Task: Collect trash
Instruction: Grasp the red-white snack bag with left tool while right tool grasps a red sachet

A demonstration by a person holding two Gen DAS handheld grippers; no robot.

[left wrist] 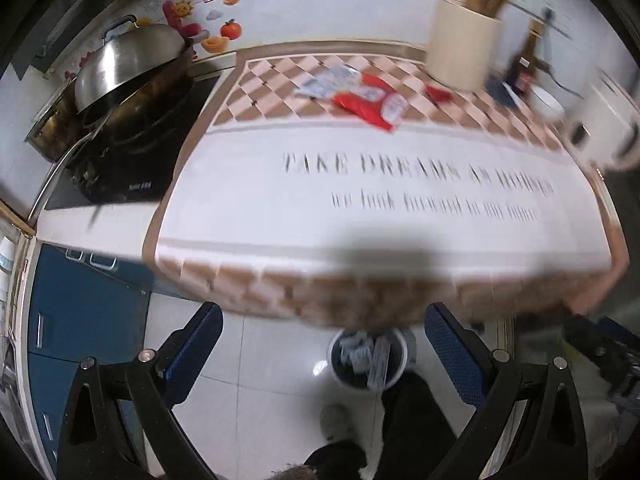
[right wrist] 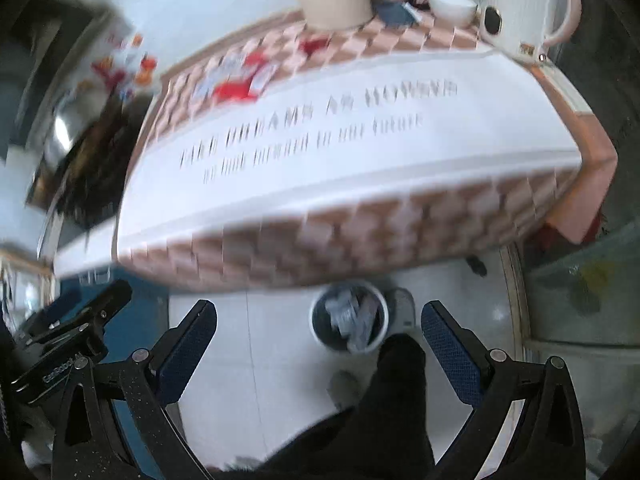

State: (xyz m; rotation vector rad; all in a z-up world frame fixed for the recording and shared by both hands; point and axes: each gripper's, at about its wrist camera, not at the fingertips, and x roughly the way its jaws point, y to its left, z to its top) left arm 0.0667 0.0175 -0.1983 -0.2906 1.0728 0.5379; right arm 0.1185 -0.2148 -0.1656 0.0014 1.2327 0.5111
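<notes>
Left wrist view, both claws spread, red wrapper (left wrist: 368,106) apparently lying crosswise, blurred

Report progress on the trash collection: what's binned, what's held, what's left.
Done: the bin on the floor already holds crumpled wrappers. In hand: nothing; the left gripper and right gripper are both open and empty, above the floor by the bin. Left: the red and white wrappers and a small red scrap on the far side of the table mat.
</notes>
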